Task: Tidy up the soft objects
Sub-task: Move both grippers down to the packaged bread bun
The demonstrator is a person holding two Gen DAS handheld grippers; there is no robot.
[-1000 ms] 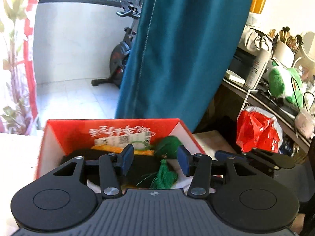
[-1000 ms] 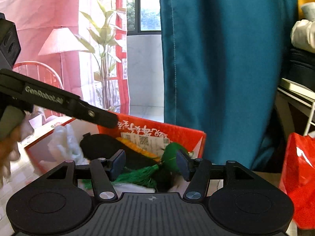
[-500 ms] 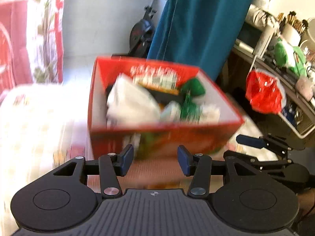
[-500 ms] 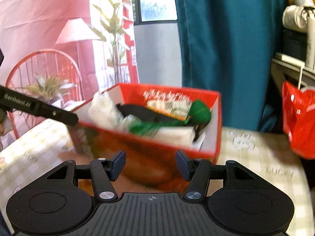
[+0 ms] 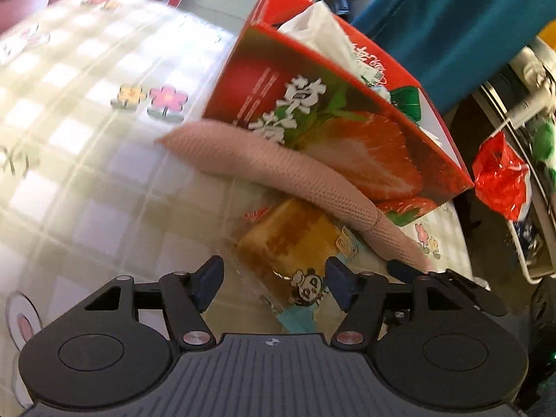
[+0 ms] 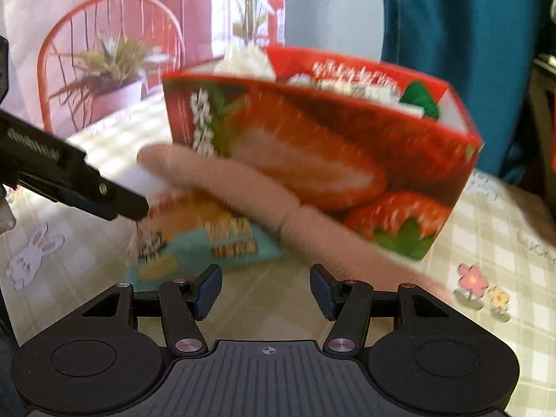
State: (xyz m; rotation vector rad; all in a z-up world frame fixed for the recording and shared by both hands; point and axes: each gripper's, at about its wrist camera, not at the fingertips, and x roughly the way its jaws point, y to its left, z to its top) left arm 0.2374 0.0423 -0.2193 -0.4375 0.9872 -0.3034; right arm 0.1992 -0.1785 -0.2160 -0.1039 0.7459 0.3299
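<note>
Lying against the strawberry-printed box (image 5: 351, 132), a long pink knit tube (image 5: 278, 170); left fingers (image 5: 208, 283) opening, right fingers (image 6: 208, 288) spread.

Pink knit sock (image 5: 278, 173) — against red box (image 5: 347, 132)

A tabletop (image 5: 80, 160) was covered with a pale checked cloth printed with small flowers and a rabbit. On it stood a red cardboard box (image 5: 347, 139) with a strawberry picture, open at the top. A long pinkish knitted sock (image 5: 278, 170) lay on the cloth along the box's front side, touching it. Just beside the sock, and partly under it, lay a clear-wrapped snack cake packet (image 5: 292, 243) with a panda drawing and teal edging.
</note>
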